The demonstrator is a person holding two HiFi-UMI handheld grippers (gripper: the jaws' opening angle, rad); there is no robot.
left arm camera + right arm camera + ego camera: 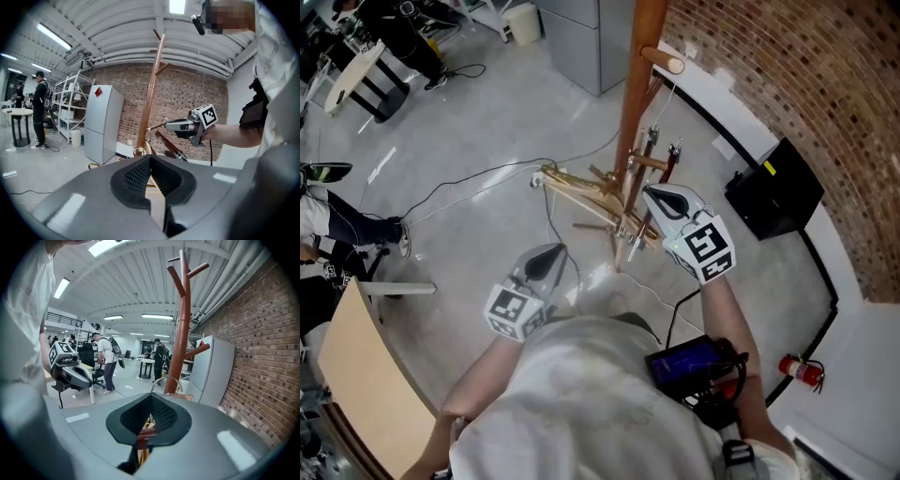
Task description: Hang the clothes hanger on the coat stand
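The wooden coat stand rises just ahead of me, one peg pointing right. My right gripper is shut on the wooden clothes hanger, which reaches left from the pole's lower part. In the right gripper view a reddish-brown part of the hanger sits between the closed jaws of the right gripper, and the hanger's metal hook curves up beside the coat stand. My left gripper hangs lower left, shut with nothing in it, apart from the hanger. The left gripper faces the right gripper.
A grey fridge stands behind the stand, with a curved brick wall on the right. A black box and a fire extinguisher sit by the wall. Cables cross the floor. A wooden board is at my left; people stand further off.
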